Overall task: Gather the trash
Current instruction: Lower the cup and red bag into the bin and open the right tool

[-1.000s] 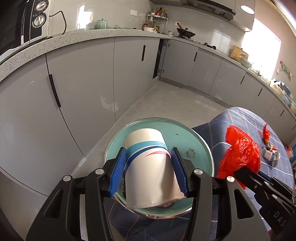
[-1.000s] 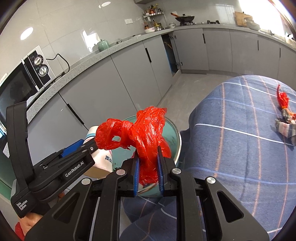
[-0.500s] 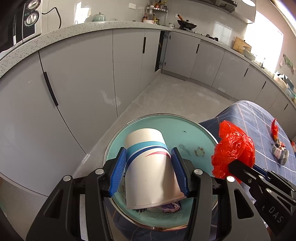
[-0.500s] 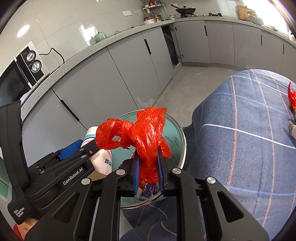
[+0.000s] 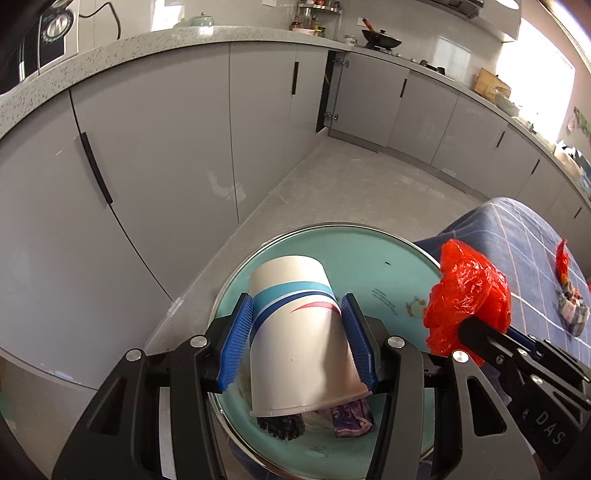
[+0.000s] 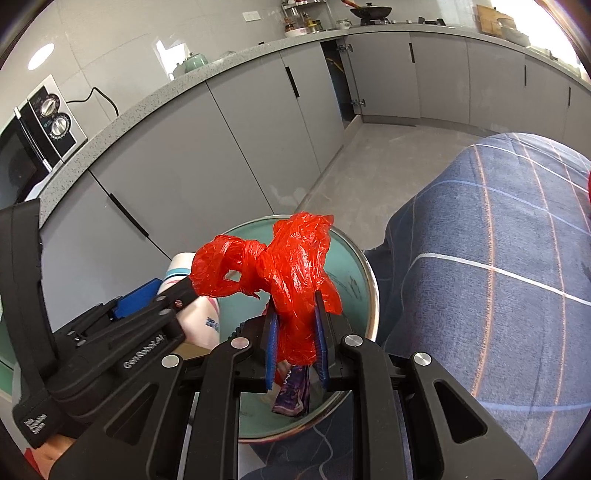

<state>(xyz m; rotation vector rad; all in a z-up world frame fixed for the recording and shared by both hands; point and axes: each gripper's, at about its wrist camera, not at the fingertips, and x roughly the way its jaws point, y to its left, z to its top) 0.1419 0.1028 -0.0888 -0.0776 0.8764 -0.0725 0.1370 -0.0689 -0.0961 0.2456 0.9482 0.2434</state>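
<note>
While both hang over green bin [image 5: 388, 266], my left gripper [image 5: 301, 343] squeezes paper cup [image 5: 295, 332]; my right gripper [image 6: 295, 347] pinches red bag [image 6: 291, 266]. Old trash sits inside bin.

A kitchen lined with grey cabinets [image 5: 155, 155] with black handles runs beneath a speckled countertop [image 6: 155, 99]. A microwave with two dials [image 6: 48, 122] sits at its left end, a black cord trailing behind. A pale green teapot [image 6: 194, 62] stands farther along, near a rack of bottles [image 6: 301, 20]. A black wok [image 5: 380, 37] rests on the stove beyond. One cabinet door [image 5: 334, 92] stands ajar. A blue checked cloth [image 6: 498, 258] covers the desk at right, above a grey floor [image 5: 354, 184].
</note>
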